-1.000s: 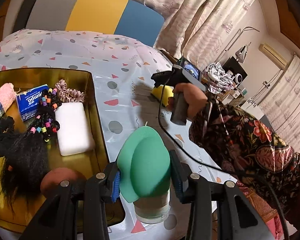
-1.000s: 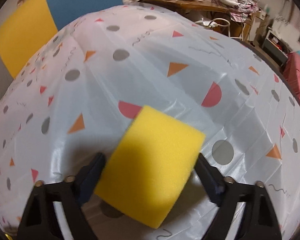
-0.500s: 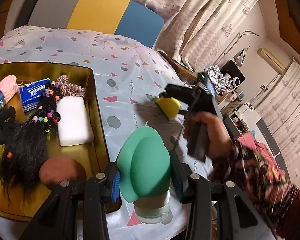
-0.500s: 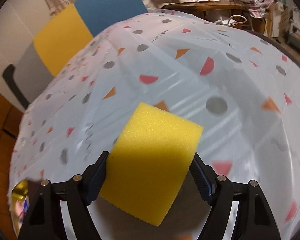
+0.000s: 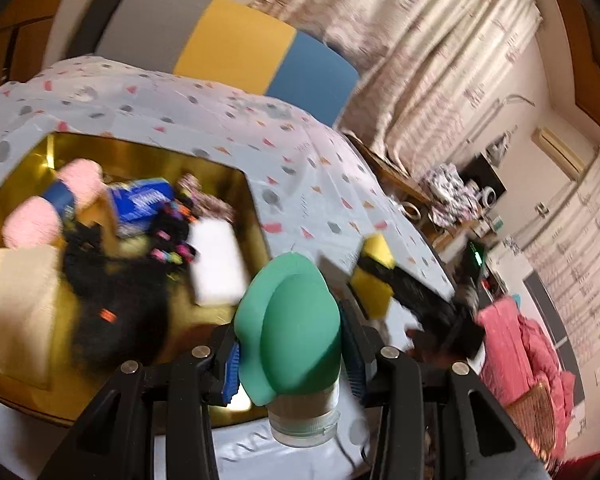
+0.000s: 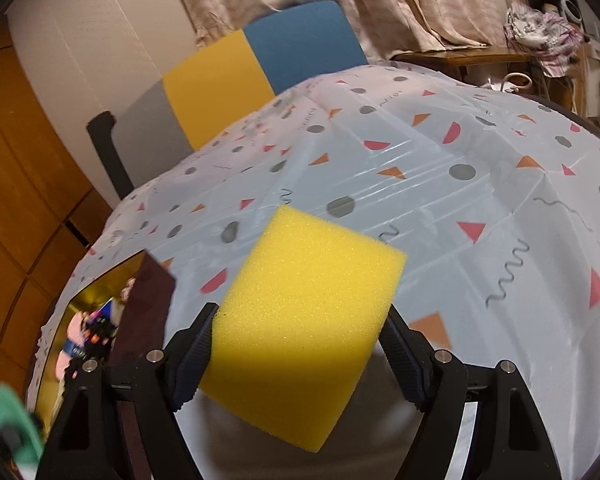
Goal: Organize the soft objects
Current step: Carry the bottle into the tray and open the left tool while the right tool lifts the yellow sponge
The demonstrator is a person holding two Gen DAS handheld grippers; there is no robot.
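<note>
While patterned tablecloth (image 6: 480,184) covers table | curtains (image 5: 440,60) behind

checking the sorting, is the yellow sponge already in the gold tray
No, the yellow sponge is gripped between the right gripper's pads above the tablecloth, outside the gold tray.

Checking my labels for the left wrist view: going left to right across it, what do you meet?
Pink yarn → blue tissue pack → white sponge → green silicone bottle → yellow sponge → pink garment.
</note>
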